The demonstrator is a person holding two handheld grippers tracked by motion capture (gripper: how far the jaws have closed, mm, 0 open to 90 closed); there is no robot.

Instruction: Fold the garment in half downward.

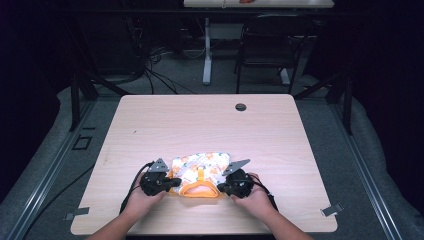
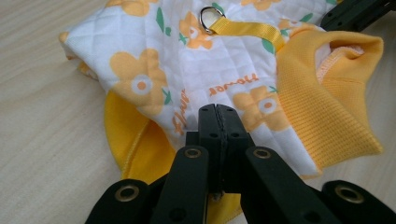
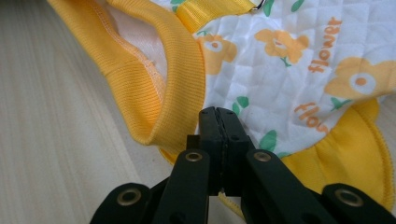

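Observation:
A small quilted garment (image 1: pixel 197 167), white with orange flowers, lies flat near the table's front edge. Its yellow ribbed collar (image 1: pixel 200 191) faces the person, and a yellow strap with a metal D-ring (image 2: pixel 208 21) runs down its middle. My left gripper (image 1: pixel 174 183) sits at the garment's left side, shut, its tips (image 2: pixel 217 112) over the printed cloth (image 2: pixel 210 70) beside the collar (image 2: pixel 336 102). My right gripper (image 1: pixel 223 187) is at the right side, also shut, its tips (image 3: pixel 218 114) over the cloth (image 3: pixel 289 70) just past the collar (image 3: pixel 154 84). I see no fabric between either pair of jaws.
The light wooden table (image 1: pixel 200 120) has a round cable hole (image 1: pixel 241 107) at the back. Beyond it stand a dark chair (image 1: pixel 270 45), a white desk leg (image 1: pixel 207 55) and floor cables. The other gripper's black frame (image 2: pixel 355 14) pokes into the left gripper view.

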